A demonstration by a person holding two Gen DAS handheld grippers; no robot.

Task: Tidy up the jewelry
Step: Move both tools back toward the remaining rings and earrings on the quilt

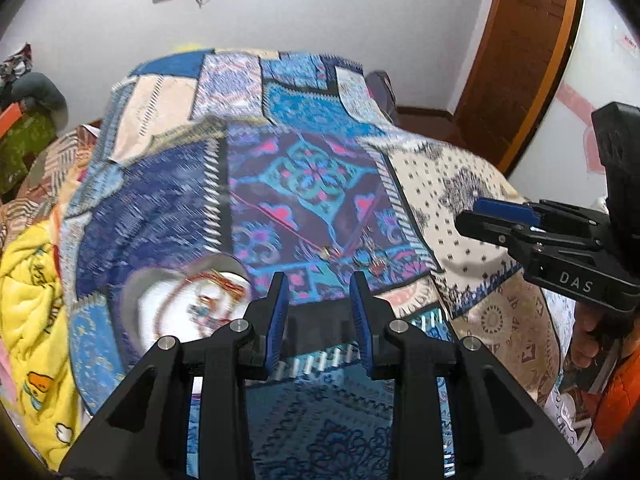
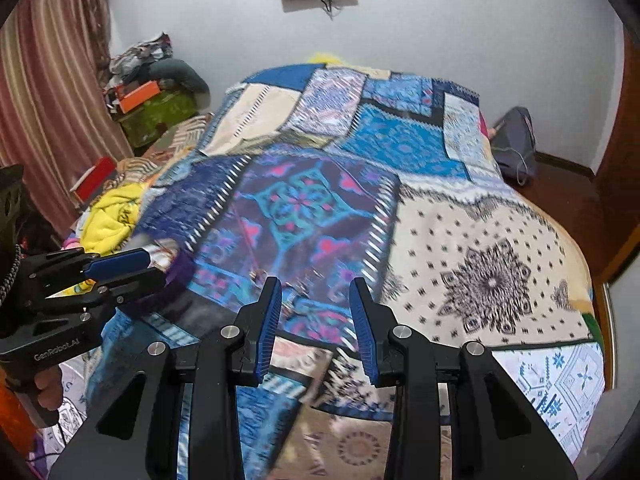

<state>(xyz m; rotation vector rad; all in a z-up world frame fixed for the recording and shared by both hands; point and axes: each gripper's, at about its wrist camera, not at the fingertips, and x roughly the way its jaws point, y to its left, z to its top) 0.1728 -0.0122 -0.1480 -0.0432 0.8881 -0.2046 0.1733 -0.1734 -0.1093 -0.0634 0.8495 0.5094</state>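
Observation:
A white round dish (image 1: 160,308) holding a beaded necklace and other jewelry lies on the patchwork bedspread (image 1: 312,176), just left of my left gripper (image 1: 320,316), which is open and empty. A red cord necklace (image 1: 276,216) with a small pendant (image 1: 330,254) lies on the purple patch ahead of it. Another small piece of jewelry (image 1: 376,264) lies beside the pendant. My right gripper (image 2: 316,320) is open and empty above the bedspread (image 2: 480,240); it also shows at the right of the left wrist view (image 1: 476,216). The jewelry is blurred in the right wrist view.
A yellow blanket (image 1: 36,312) is bunched at the bed's left edge. Clutter and a green box (image 2: 160,116) stand at the far left by a curtain (image 2: 44,92). A wooden door (image 1: 520,52) is at the right. A dark bag (image 2: 516,144) sits on the floor.

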